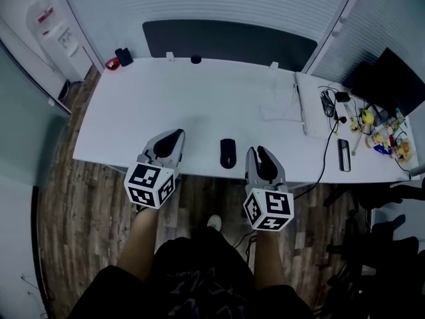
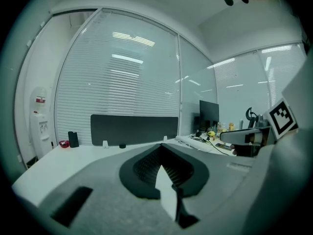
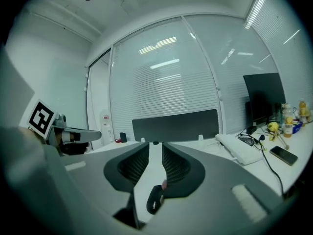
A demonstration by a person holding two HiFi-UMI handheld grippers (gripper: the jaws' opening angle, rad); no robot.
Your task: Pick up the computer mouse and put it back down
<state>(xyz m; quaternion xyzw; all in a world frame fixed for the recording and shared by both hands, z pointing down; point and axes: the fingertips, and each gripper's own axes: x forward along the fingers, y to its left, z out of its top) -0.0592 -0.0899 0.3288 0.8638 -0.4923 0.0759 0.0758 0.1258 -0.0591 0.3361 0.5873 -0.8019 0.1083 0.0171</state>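
Observation:
The black computer mouse (image 1: 228,153) lies on the white desk (image 1: 153,105) near its front edge, between my two grippers and apart from both. My left gripper (image 1: 174,138) hovers to its left; in the left gripper view its jaws (image 2: 160,147) meet at the tips with nothing held. My right gripper (image 1: 263,154) hovers just right of the mouse. In the right gripper view, the right gripper (image 3: 155,146) shows a narrow gap between its pads, and the mouse (image 3: 155,199) shows low in that gap, not pressed by them.
A dark partition (image 1: 229,42) lines the desk's far edge. A white keyboard (image 1: 302,102), cables, a phone (image 1: 343,155), small toys (image 1: 378,135) and a monitor (image 1: 388,78) crowd the right end. A red item (image 1: 113,63) sits back left. A water dispenser (image 1: 56,35) stands on the floor.

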